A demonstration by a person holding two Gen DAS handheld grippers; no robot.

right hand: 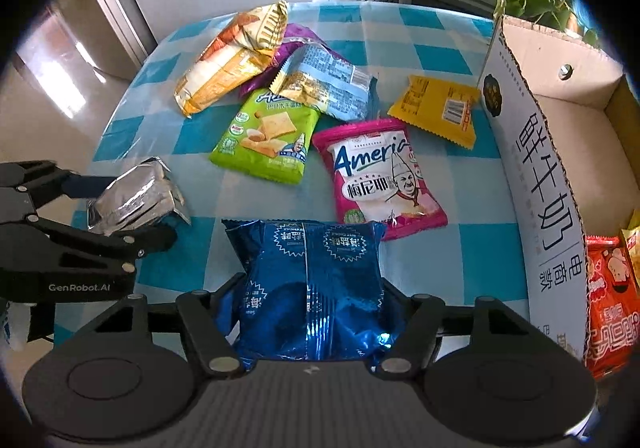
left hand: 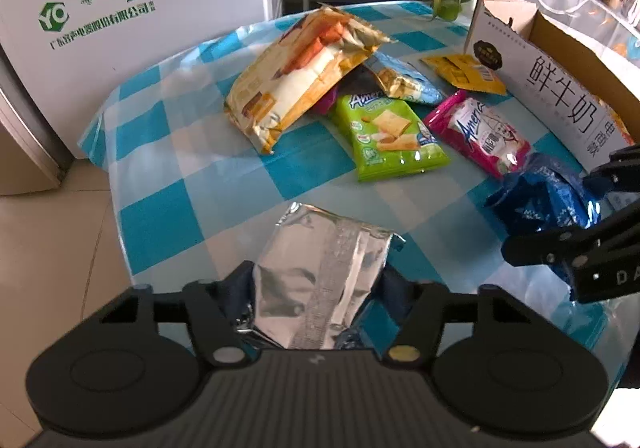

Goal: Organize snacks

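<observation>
Snacks mid-pickup: left gripper [left hand: 316, 288] clamps the crinkled silver foil packet [left hand: 324, 280], right gripper [right hand: 312, 288] clamps the shiny blue foil packet [right hand: 312, 284] (lower centre of each view); next, carry both to the white-printed cardboard box [right hand: 560, 152] at right.

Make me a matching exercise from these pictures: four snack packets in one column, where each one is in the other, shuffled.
Packets:
1. silver packet
2. dark blue packet
3. red packet
4. green packet

Places:
A. inside the cardboard box
B. between the left claw fingers
C. flat on the checked tablecloth
D. between the right claw fingers

Pairs: 1-B, 2-D, 3-A, 4-C
</observation>
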